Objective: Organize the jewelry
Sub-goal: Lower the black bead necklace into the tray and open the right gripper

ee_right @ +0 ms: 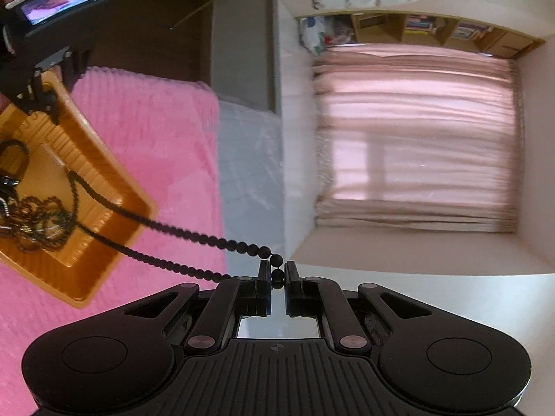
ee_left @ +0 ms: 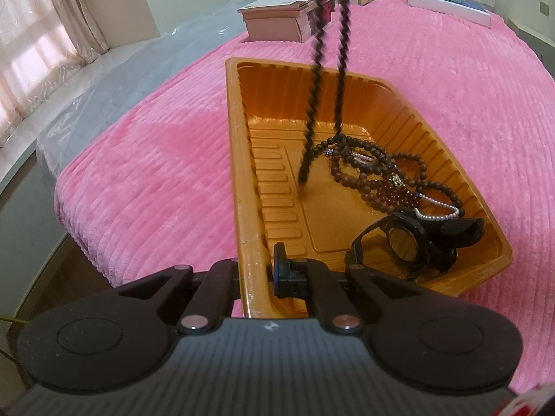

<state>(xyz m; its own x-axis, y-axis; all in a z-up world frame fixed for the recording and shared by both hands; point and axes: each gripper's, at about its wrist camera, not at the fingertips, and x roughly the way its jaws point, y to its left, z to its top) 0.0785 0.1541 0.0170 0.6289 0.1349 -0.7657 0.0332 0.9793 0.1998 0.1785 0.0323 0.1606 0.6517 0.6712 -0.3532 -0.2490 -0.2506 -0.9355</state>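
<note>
An orange plastic tray point(ee_left: 239, 159) lies on a pink blanket. My left gripper point(ee_left: 258, 274) is shut on its near wall, one finger inside and one outside. The tray holds brown bead strands point(ee_left: 374, 170), a small pearl chain point(ee_left: 437, 216) and a black watch point(ee_left: 406, 242). A long black bead necklace point(ee_left: 341, 69) hangs from above, its lower loop reaching the tray floor. In the right wrist view my right gripper point(ee_right: 277, 277) is shut on that black necklace point(ee_right: 194, 235), which runs down left into the tray point(ee_right: 114, 187). The left gripper point(ee_right: 38, 100) shows at the tray's corner.
The pink blanket point(ee_left: 156, 156) covers a bed with clear plastic at its edge. A stack of books point(ee_left: 277, 17) and small boxes point(ee_left: 447, 0) sit at the far side. Pink curtains point(ee_right: 416, 138) hang over a window beyond the bed.
</note>
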